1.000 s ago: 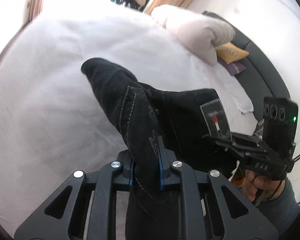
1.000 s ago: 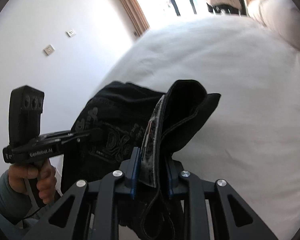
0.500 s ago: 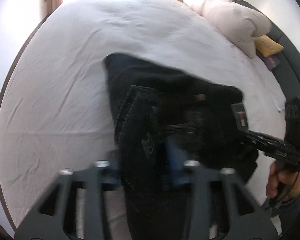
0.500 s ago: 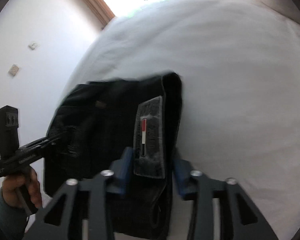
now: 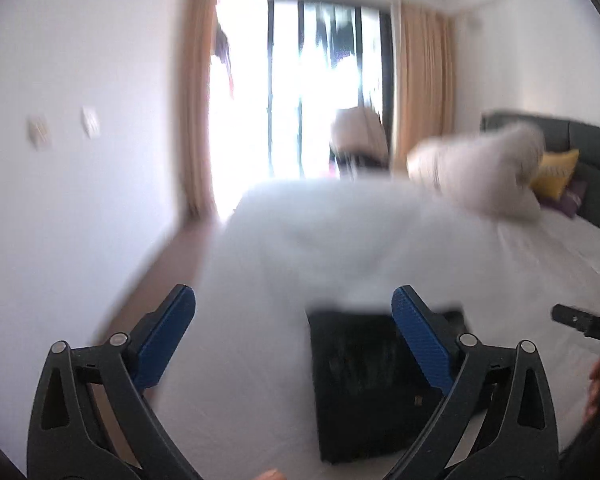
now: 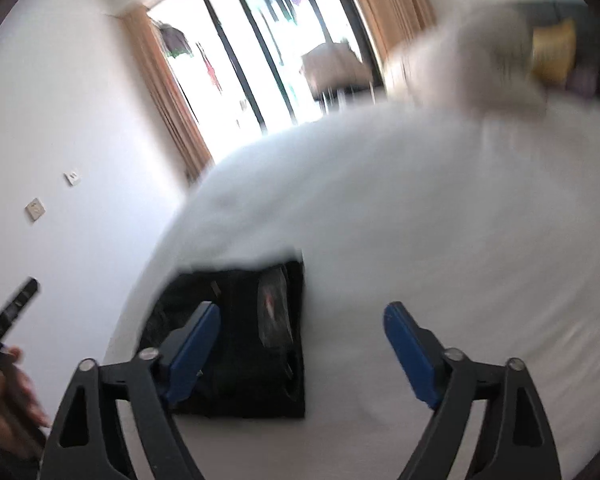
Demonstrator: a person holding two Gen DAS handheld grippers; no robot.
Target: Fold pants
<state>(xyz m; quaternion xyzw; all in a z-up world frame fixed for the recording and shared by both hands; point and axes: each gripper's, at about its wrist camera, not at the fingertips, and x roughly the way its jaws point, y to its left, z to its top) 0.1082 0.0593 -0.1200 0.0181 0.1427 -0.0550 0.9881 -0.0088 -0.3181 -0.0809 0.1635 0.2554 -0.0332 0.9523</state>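
On the white bed (image 5: 380, 240), near its foot edge closest to me, lie the black pants (image 5: 364, 384), folded into a compact dark rectangle, flat on the sheet; a patch label shows on top in the right wrist view. Left gripper (image 5: 296, 340): my blue pads have just been opening and stand wide apart, nothing between them, the pants lying below and behind the right-hand pad. Right gripper (image 6: 300, 348): jaws likewise just opened, wide apart and empty, the pants (image 6: 240, 340) showing beside and behind the left-hand pad. At the head end of the bed: a pale bundled duvet (image 5: 480, 176), a yellow cushion (image 5: 556, 174), a dark headboard (image 5: 588, 140). Beyond the far edge: glass doors with tan curtains (image 5: 424, 88). Both views are blurred.
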